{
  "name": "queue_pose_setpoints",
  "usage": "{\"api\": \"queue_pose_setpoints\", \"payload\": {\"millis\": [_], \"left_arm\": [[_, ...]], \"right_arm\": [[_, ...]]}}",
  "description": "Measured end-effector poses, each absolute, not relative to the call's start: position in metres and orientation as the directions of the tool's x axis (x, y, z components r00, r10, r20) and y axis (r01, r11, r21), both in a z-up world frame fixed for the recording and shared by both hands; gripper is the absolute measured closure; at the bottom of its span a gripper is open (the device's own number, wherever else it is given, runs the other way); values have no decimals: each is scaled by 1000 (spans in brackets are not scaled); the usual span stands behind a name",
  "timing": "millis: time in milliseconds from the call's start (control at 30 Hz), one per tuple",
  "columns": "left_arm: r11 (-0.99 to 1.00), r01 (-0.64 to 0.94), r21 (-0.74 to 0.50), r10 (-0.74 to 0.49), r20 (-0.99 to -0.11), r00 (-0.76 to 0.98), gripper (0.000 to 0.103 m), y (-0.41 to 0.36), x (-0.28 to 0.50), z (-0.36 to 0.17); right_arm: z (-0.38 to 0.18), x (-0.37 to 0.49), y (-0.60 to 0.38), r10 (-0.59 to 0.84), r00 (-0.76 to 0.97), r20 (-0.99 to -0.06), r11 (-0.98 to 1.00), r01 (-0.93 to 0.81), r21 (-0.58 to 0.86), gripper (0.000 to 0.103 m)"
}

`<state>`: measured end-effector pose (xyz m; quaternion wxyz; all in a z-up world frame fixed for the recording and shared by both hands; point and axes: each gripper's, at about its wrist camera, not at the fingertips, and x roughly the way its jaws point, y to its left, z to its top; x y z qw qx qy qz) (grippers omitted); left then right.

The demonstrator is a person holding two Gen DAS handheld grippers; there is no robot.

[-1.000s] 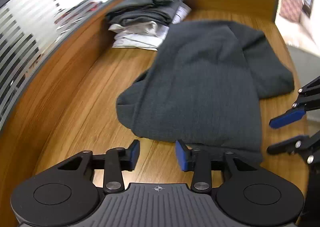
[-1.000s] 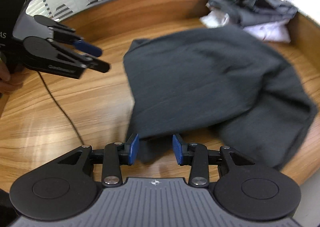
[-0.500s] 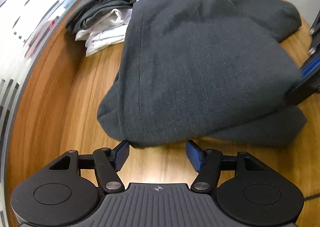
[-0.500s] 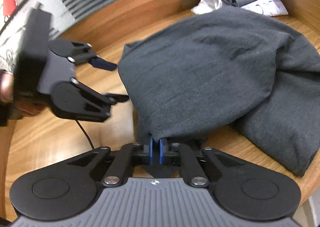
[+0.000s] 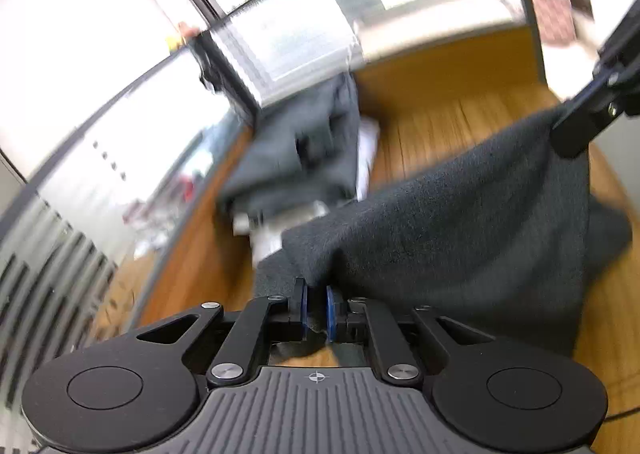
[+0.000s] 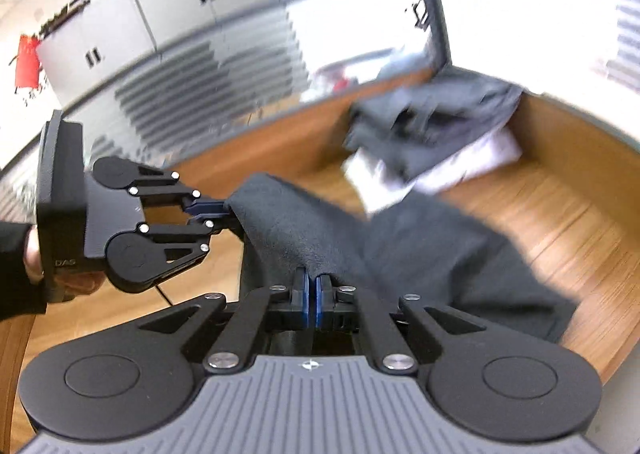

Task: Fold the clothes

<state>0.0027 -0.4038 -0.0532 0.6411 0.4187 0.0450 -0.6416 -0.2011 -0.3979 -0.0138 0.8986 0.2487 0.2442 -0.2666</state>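
Frosted glass partitions ring a curved wooden tabletop (image 5: 460,126), where a pile of folded clothes (image 6: 432,134) sits at about one o'clock. Both sets of tongs pinch one edge of the dark grey garment (image 5: 460,222): the left tongs (image 5: 315,308) are closing on a bunched corner, the right tongs (image 6: 311,300) are clamped on the neighbouring corner. Holding two corners apart likely keeps that edge taut, the rest trailing on the wood, ready to fold over.

Each gripper (image 5: 316,304) is matte black with silver screws, blue finger pads and a ribbed grey base. The person wears a black sleeve (image 6: 16,266).
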Motion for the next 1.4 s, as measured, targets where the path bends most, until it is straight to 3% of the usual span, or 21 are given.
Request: {"api": "queue_pose_setpoints", "payload": {"millis": [133, 267, 500, 733, 867, 933, 1000, 1100, 1200, 1400], "left_arm": [[-179, 859, 480, -817, -559, 142, 96, -450, -24, -32], [-223, 855, 468, -803, -585, 111, 96, -502, -46, -41], [-284, 872, 397, -716, -694, 83, 96, -563, -70, -94], [-237, 922, 306, -658, -749, 80, 86, -568, -52, -116], [-145, 959, 243, -671, -737, 85, 70, -543, -37, -101], [-118, 970, 214, -669, -739, 82, 66, -525, -31, -94], [-93, 976, 197, -666, -741, 86, 64, -505, -27, -87], [-73, 980, 185, -650, -754, 94, 64, -478, -26, -83], [-62, 983, 172, -626, -774, 96, 64, -460, -25, -86], [56, 992, 112, -594, -795, 124, 64, -448, -14, -102]], "right_arm": [[11, -228, -436, -433, 724, -538, 703, 644, 301, 100], [7, -251, -486, -489, 675, -553, 638, 709, 301, 100], [-59, -265, -559, -472, 559, -682, 553, 790, 265, 100], [-119, -255, -580, -378, 510, -773, 549, 796, 256, 98], [-128, -251, -581, -346, 528, -775, 561, 779, 280, 89], [-119, -254, -578, -347, 563, -750, 574, 760, 305, 76], [-106, -262, -573, -357, 585, -728, 594, 744, 307, 64], [-91, -272, -561, -373, 593, -713, 612, 735, 291, 56], [-84, -282, -547, -375, 596, -710, 617, 732, 289, 51], [-97, -283, -512, -296, 620, -727, 645, 691, 326, 51]]}}
